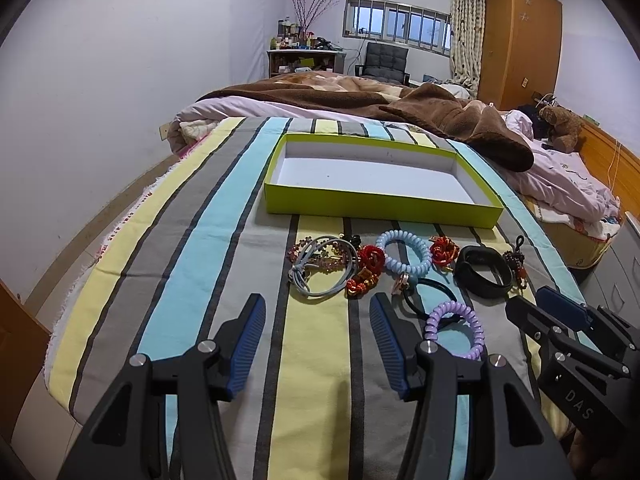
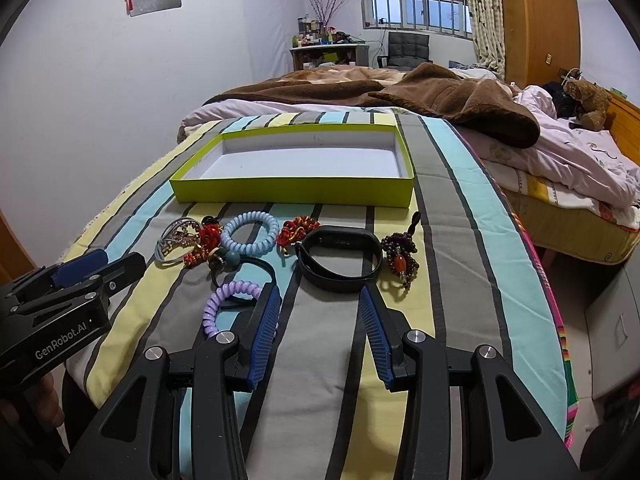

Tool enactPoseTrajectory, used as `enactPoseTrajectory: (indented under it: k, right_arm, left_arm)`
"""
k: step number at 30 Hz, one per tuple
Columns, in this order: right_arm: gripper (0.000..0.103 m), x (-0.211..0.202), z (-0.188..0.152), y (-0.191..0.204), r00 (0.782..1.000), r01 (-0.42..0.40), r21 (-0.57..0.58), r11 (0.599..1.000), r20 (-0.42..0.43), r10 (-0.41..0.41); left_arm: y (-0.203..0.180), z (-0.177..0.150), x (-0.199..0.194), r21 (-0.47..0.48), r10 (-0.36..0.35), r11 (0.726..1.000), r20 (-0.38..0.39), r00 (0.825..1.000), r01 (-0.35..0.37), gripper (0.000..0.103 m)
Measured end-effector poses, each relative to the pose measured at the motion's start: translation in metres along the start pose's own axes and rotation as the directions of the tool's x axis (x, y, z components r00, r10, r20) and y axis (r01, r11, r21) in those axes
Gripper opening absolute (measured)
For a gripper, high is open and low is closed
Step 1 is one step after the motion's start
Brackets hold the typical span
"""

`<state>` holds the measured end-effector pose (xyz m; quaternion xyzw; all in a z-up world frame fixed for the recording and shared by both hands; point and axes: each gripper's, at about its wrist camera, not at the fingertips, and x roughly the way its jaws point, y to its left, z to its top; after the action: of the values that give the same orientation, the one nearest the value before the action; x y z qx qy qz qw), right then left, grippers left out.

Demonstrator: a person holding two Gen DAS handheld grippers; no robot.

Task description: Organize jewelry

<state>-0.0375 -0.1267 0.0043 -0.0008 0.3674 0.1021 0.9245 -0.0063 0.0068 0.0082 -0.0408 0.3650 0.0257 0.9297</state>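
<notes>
Both the left gripper [image 1: 318,322] and right gripper [image 2: 318,312] hung spread and empty; the black wristband [image 2: 339,258] lay mid-frame, just beyond the right's tips.

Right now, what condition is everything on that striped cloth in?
Green box: open, empty.
Left gripper: open, holding nothing.
Right gripper: open, holding nothing.
Black band: lying loose outside the box.
Blue coil tie: outside the box.
Purple coil tie: outside the box.
</notes>
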Motion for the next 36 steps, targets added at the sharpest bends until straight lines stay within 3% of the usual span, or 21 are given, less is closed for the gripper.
enactPoseTrajectory:
  k: [36]
  right_arm:
    - [0.043,-0.0045,0.0004,0.0011,1.0,0.002,0.001,1.0,0.004,-0.002]
  left_arm:
    - [0.0025,0.0015,-0.005,0.001,0.004,1.0,0.007,1.0,-0.004,0.056]
